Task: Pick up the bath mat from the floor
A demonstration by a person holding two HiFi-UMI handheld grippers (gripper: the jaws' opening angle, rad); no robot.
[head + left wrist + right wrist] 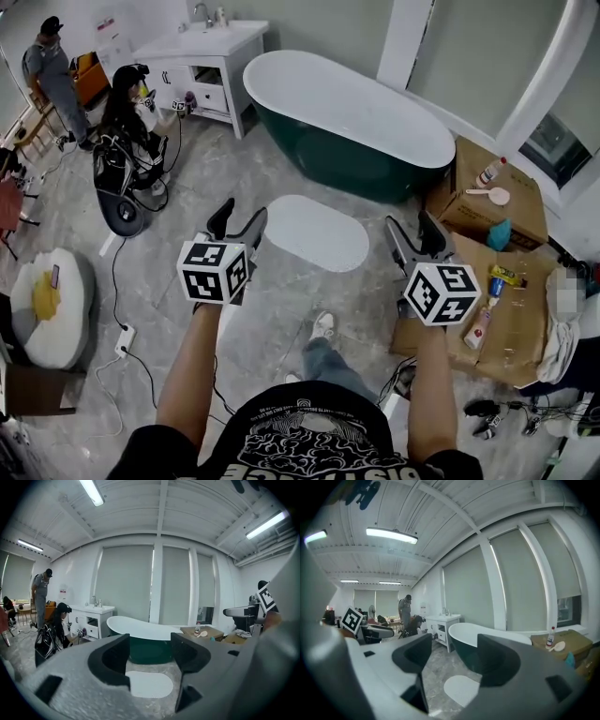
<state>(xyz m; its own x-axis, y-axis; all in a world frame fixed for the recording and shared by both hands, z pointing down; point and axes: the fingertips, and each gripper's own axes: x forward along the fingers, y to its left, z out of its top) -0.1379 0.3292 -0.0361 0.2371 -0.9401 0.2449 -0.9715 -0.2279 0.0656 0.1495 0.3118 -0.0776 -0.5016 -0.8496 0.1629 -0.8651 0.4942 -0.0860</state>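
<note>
Grey marbled floor [187, 216] all over. At far wall: dark-green tub [356, 117] w/ white rim. Right of it: cardboard boxes [506, 309], bottles [488, 172] on top. Back left: white vanity [202, 56], two ppl close by. Flat on floor just in front of tub: white oval bath mat [317, 232], ahead of and between both claws. Released, nothing between jaws: left claw [239, 217], up off floor, beside mat's left end, no contact. Same for right claw [411, 230]: jaws apart, empty, off mat's right end.
</note>
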